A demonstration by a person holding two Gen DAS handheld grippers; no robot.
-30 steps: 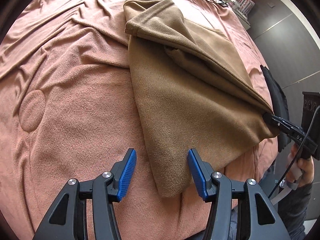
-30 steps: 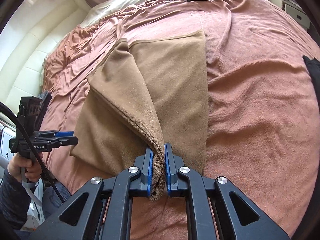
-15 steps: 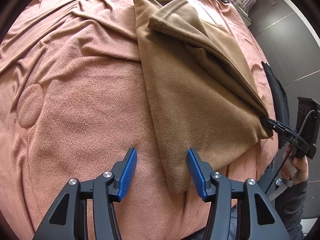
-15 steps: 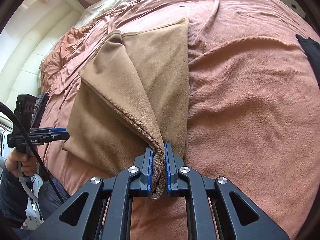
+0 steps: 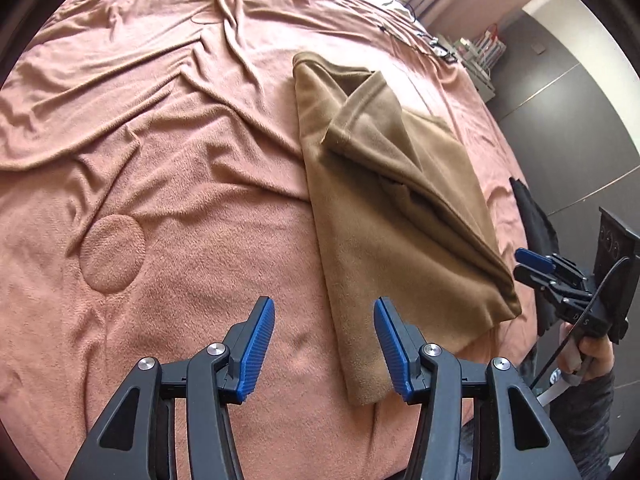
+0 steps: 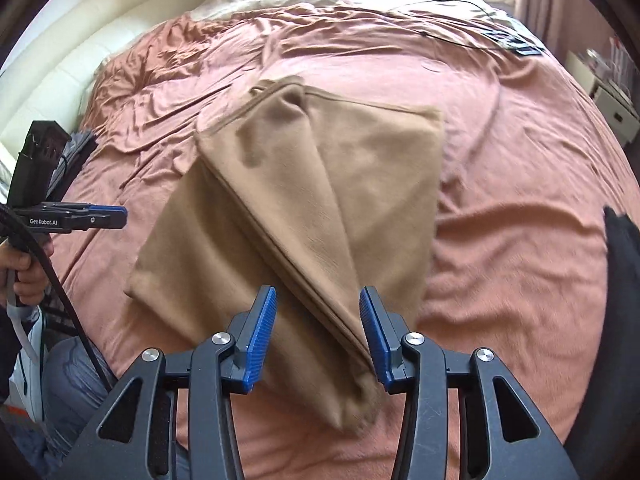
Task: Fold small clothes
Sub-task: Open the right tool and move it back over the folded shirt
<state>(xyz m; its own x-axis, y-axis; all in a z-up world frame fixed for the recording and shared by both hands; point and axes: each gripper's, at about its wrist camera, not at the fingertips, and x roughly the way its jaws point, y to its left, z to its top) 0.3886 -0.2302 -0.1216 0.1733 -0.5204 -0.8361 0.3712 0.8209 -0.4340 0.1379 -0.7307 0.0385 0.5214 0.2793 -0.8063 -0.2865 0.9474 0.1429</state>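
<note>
Brown cloth (image 6: pixel 304 216) lies folded on the big pink bed cover (image 5: pixel 160 168); it sits near the front edge of the bed, a bit toward the front right corner; one layer is folded over slantwise on top, so a long ridge runs down the cloth to its near corner; the hemmed far corner of that top layer (image 5: pixel 352 112) sticks up a little; the pink cover is full of wrinkles toward the far edge, and it has a round stitched patch (image 5: pixel 112 256) near the front left part.

A dark piece of clothing (image 5: pixel 532 220) lies at the right edge of the bed, apart from the brown cloth; a thin black cable (image 6: pixel 452 38) runs across the far part of the bed.

The left gripper (image 5: pixel 324 348) has its blue fingers spread wide apart and holds nothing; the near left corner of the cloth lies just by its right finger, but I cannot tell if they touch; the right gripper (image 6: pixel 316 336) also has its fingers wide apart, and the ridge corner of the cloth lies loose between them, not pinched; a hand (image 5: pixel 592 356) holds the right gripper's handle past the front right corner.
</note>
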